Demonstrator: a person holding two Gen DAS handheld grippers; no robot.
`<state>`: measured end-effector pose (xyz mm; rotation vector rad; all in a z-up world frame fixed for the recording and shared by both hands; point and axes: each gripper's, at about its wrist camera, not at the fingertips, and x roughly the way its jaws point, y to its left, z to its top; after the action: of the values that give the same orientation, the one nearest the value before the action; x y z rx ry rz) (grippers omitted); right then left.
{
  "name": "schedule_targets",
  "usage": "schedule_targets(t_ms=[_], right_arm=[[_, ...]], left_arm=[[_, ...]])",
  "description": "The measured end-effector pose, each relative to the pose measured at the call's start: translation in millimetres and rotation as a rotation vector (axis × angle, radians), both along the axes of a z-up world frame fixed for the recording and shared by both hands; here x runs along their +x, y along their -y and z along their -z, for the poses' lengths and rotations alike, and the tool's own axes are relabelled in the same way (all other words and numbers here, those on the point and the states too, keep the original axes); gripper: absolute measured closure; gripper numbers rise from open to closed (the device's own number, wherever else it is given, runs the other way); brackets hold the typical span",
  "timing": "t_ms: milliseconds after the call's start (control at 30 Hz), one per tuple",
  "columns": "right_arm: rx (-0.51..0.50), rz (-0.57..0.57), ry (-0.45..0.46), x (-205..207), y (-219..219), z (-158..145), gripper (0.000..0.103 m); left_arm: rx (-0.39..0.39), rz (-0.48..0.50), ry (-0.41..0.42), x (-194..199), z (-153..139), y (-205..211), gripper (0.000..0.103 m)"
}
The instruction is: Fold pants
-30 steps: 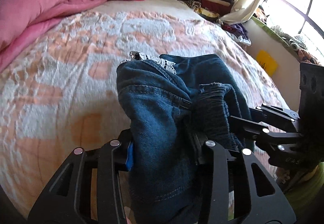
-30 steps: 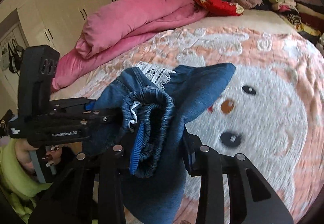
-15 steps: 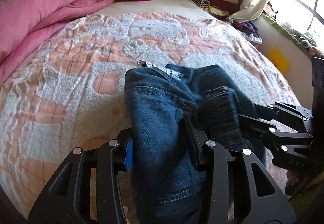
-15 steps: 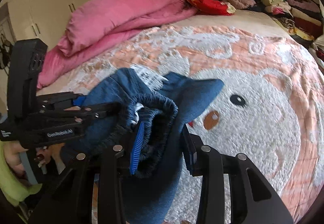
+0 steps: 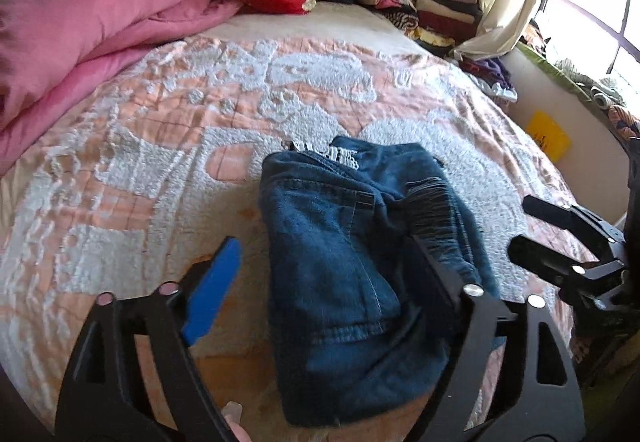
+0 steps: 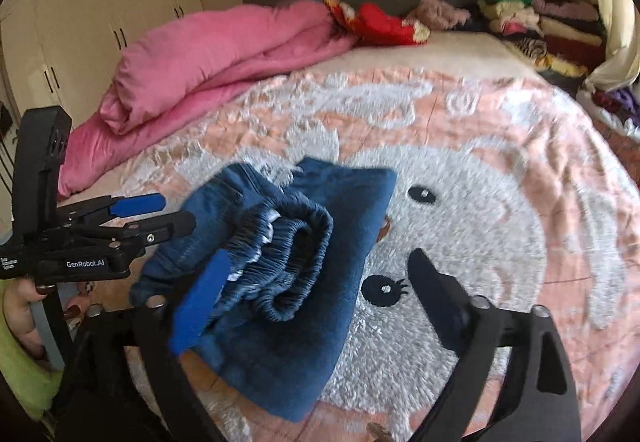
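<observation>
Just let go by both the left gripper [image 5: 320, 282] and right gripper [image 6: 316, 282], jaws now wide, folded pants [image 5: 352, 254] resting on the bed [image 5: 160, 162]'s near edge, fold seemingly finished.

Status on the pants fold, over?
Both grippers, left and right, just opened. Jeans released, bundled on bedspread. Nothing in the way.

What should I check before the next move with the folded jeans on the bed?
1. Left hand-held gripper released, jaws just opened: ok.
2. Right hand-held gripper released, jaws just opened: ok.
3. Jeans rest on the blanket: ok.
4. Fold tidy: not ok, elastic waistband bunches up on top.
5. Fingers clear of the fabric: cannot tell.
6. Free space around the jeans: ok.
</observation>
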<state>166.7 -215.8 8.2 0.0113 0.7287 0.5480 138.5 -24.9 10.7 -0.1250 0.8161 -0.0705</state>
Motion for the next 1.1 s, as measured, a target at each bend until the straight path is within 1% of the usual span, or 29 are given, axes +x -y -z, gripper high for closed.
schedule_targets(t_ms=[33,67,100,167,300,367,533,633,867,1100], right_arm=[[-0.004,0.006,0.023,-7,1,-6,0.006],[-0.009,0.009,0.035,-11,2,-9,0.005],[-0.016,0.013,0.049,-16,3,-13,0.005],[-0.034,0.025,0.074,-26,5,-19,0.005],[-0.052,0.04,0.094,-43,9,-24,0.005],[-0.062,0.047,0.099,-51,10,-25,0.005],[-0.082,0.061,0.103,-69,13,-24,0.005],[-0.092,0.065,0.106,-79,14,-24,0.005],[-0.112,0.068,0.087,-97,15,-16,0.005],[-0.116,0.094,0.053,-107,21,-6,0.005]], left_arm=[[0.002,-0.001,0.006,-3,-3,0,0.023],[0.003,-0.002,0.016,-10,-7,0,0.014],[0.005,-0.003,0.025,-14,-9,0,0.01],[0.012,0.002,0.048,-27,-16,0,0.01],[0.033,-0.004,0.059,-47,-21,1,0.01],[0.037,-0.008,0.056,-56,-22,0,0.01],[0.008,-0.031,0.032,-76,-18,-6,0.01],[0.01,-0.041,0.017,-84,-14,-8,0.01],[0.01,-0.054,-0.001,-101,-8,-9,0.01],[0.01,-0.042,-0.014,-111,-4,-5,0.01]])
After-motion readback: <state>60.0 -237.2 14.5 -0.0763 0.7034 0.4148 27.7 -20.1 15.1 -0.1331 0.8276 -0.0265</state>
